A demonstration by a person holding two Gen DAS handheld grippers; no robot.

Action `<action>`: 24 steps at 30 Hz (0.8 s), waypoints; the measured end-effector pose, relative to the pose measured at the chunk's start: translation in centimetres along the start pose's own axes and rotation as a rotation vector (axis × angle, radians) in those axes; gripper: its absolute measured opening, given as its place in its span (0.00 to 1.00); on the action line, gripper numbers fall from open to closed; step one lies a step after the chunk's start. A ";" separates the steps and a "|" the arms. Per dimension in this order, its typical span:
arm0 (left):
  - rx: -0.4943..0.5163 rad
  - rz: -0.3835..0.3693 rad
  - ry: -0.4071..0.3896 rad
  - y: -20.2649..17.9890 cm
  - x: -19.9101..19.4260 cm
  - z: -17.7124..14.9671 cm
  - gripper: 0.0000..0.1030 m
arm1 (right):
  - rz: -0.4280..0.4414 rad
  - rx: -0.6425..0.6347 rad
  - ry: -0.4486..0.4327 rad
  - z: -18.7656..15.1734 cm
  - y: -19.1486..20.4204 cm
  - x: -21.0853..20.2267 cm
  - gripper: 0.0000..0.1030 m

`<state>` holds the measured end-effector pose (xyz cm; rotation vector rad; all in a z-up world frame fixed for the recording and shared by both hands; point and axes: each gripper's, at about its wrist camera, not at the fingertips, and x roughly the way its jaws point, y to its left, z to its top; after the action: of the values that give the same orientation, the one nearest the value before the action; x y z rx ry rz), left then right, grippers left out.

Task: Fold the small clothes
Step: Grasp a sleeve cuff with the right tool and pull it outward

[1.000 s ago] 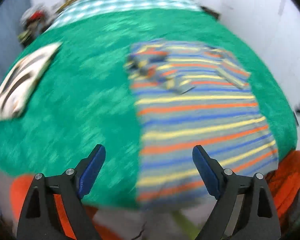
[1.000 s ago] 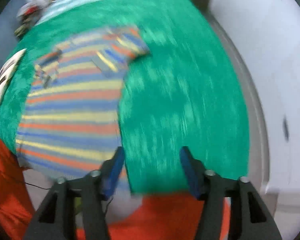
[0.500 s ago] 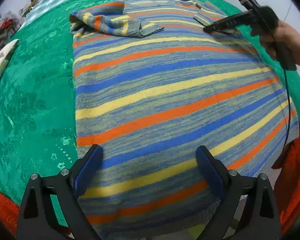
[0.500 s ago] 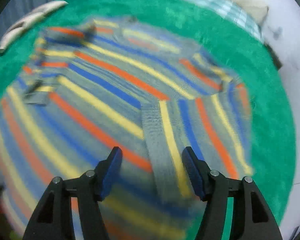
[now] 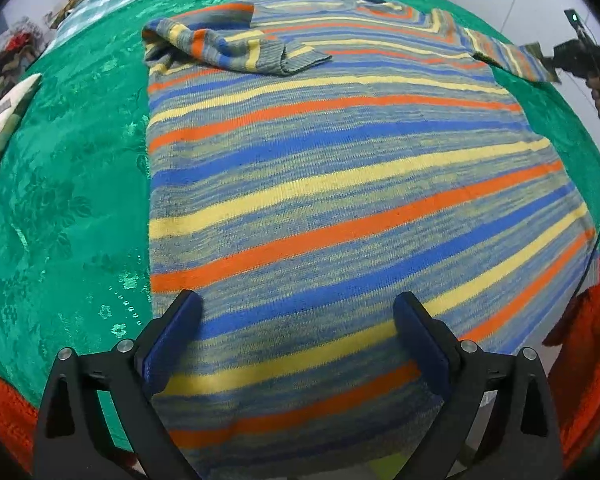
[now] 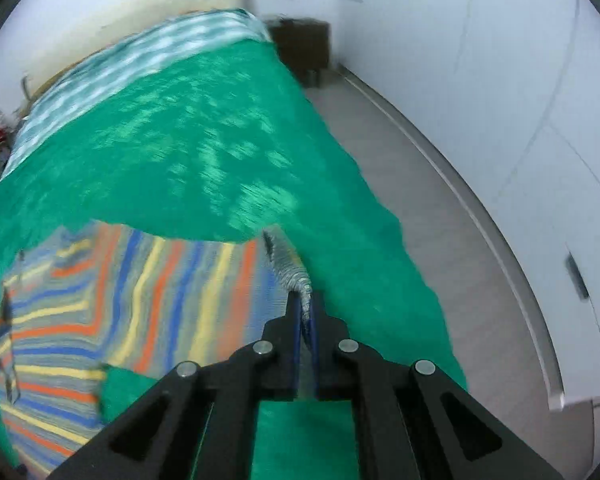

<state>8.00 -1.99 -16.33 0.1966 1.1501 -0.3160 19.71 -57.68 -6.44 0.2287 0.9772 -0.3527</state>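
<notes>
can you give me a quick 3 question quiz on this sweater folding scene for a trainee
1. True or false: the right gripper has its jaws shut on the cuff of the striped sweater's sleeve.
2. Multiple choice: how do the left gripper's jaws stand? A) open above the sweater's hem B) shut on the collar C) shut on the green bedspread
3. Fill in: the other sleeve lies folded across the sweater's ____.

Key
1. True: the cuff is pinched between the shut jaws, and the sleeve stretches out over the green bedspread.
2. A
3. Chest: it lies on the upper body, near the collar.
</notes>
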 end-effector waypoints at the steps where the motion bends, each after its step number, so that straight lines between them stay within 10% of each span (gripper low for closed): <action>1: 0.001 0.002 0.000 -0.1 0.0 0.0 0.94 | 0.002 0.012 0.012 -0.2 -0.6 0.4 0.03; 15: 0.025 0.017 0.000 -0.6 -0.1 -0.3 0.95 | -0.078 0.139 0.077 -4.1 -4.6 2.6 0.03; 19: 0.017 0.011 -0.001 -0.4 -0.5 -0.4 0.95 | -0.010 0.213 0.071 -4.0 -5.8 1.3 0.28; 24: -0.007 -0.006 0.018 -0.4 -1.1 0.2 0.95 | 0.187 0.138 -0.030 -4.2 -3.6 -2.1 0.31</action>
<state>7.61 -2.32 -15.27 0.1904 1.1695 -0.3161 14.03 -59.18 -7.08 0.4360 0.8952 -0.2511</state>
